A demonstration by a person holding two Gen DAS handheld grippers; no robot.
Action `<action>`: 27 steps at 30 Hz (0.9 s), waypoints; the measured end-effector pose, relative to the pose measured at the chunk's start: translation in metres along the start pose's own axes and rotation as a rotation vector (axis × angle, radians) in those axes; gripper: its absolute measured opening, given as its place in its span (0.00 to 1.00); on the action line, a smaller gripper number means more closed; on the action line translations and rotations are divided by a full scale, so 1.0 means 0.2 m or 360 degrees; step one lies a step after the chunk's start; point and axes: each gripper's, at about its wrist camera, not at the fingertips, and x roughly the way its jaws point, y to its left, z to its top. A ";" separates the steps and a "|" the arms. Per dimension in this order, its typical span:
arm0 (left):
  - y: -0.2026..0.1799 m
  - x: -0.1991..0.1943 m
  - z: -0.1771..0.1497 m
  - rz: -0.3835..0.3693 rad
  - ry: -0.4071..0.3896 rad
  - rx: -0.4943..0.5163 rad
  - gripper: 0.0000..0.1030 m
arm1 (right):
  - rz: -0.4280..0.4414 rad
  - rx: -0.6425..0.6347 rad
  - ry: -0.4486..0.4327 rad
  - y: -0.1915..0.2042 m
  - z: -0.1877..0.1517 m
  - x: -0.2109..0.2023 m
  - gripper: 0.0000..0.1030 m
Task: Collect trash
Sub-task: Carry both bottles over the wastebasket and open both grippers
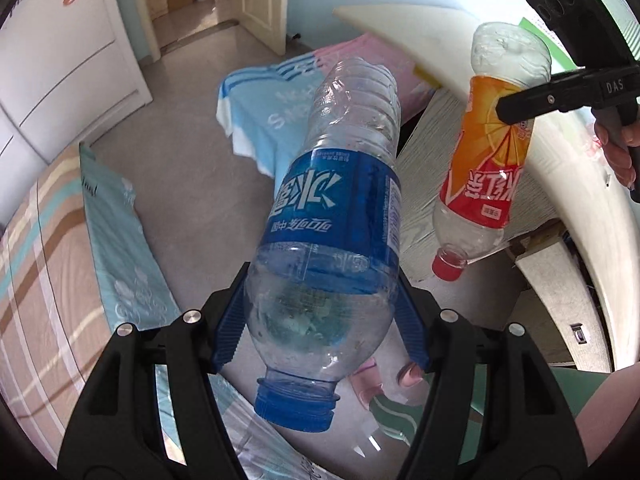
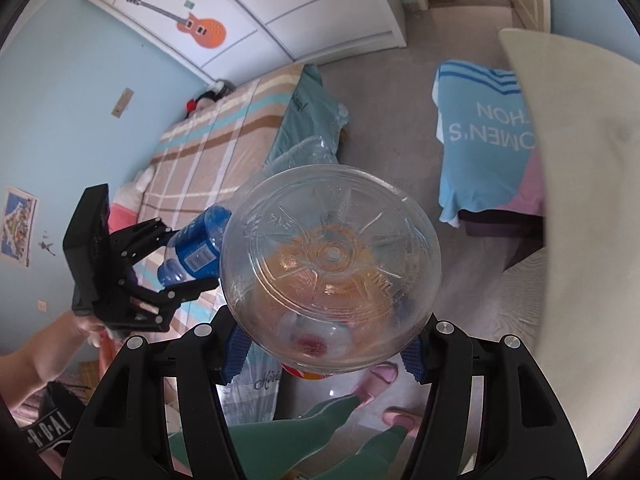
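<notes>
Jaws clamp blue-label bottle (image 1: 336, 216) and orange-label bottle (image 1: 490, 160); bed (image 2: 208, 148) perhaps below

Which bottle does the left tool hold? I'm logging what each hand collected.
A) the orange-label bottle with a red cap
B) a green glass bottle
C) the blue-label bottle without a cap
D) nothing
C: in the left wrist view the left tool has its blue pads pressed on the blue-label bottle, whose neck is open, while the orange-label bottle with the red cap sits in the right tool.
</notes>
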 end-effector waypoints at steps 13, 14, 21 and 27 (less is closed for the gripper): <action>0.22 0.49 -0.36 -0.0003 0.0297 -0.0205 0.61 | -0.0158 0.0060 0.0203 0.01 -0.02 0.84 0.60; 0.24 0.53 -0.38 -0.0004 0.0312 -0.0209 0.61 | -0.0174 0.0063 0.0214 0.01 -0.04 0.89 0.60; 0.33 0.85 -0.56 -0.0009 0.0492 -0.0271 0.61 | -0.0292 0.0140 0.0222 -0.09 -0.14 1.22 0.60; 0.36 1.06 -0.67 -0.0010 0.0608 -0.0285 0.61 | -0.0373 0.0250 0.0234 -0.19 -0.19 1.43 0.60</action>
